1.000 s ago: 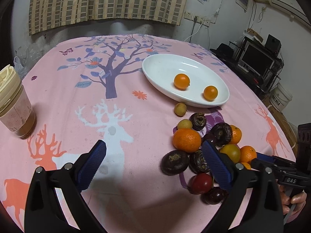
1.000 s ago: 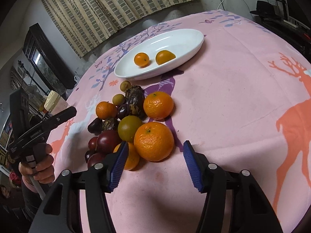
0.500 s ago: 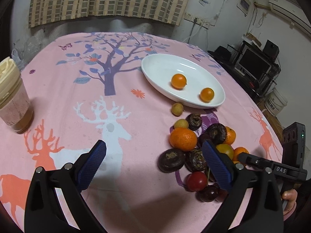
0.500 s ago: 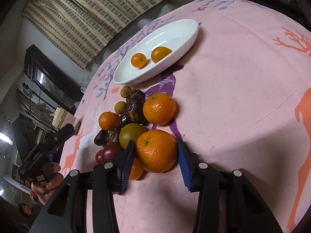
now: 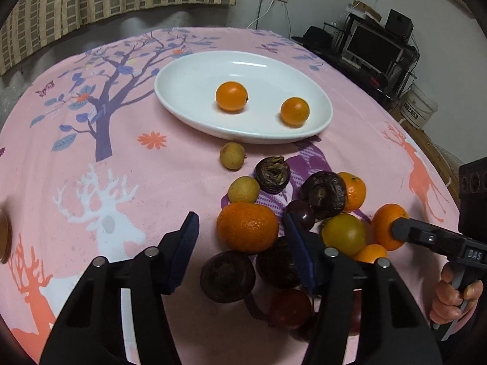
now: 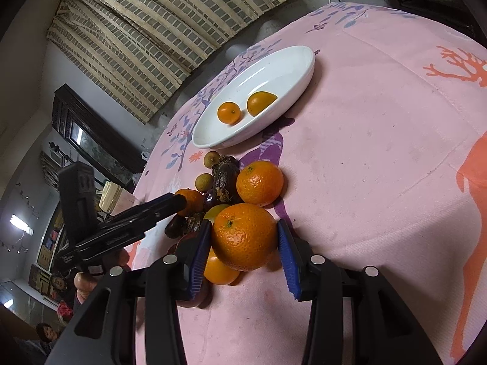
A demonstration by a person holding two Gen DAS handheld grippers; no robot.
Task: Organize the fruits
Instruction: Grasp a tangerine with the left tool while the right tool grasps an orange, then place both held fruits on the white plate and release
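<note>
Since a second ago both tools have come in on the fruit pile: my left gripper (image 5: 242, 245) has dropped lower and closer, and my right gripper (image 6: 243, 249) has pushed forward until its blue pads bracket the big orange (image 6: 245, 235).

Starting on the left: the jaws here stand wide apart, holding nothing. Between them, a bit ahead, sits a tangerine (image 5: 247, 226), with a dark mangosteen (image 5: 227, 275) just below it. I read this as me lining up a pick, not yet committed.

Moving to the middle: the white dish (image 5: 188, 70) sits beyond the pile on the pink tablecloth (image 5: 76, 188), two small oranges already in it, so the sorting is only begun. A longan (image 5: 232, 159) lies just short of the dish rim.

Now the right side: the pads are right up against the flanks of the big orange. From the right wrist view I see a sliver of gap on the right pad, so I can't tell for certain whether the squeeze is fully on. The orange rests at the near edge of the pile, touching a smaller orange (image 6: 217, 269) underneath.

Next, I'd say: finish the squeeze, lift straight up so the neighbours don't roll, then carry across to the dish. The left should hold off till the right clears.
</note>
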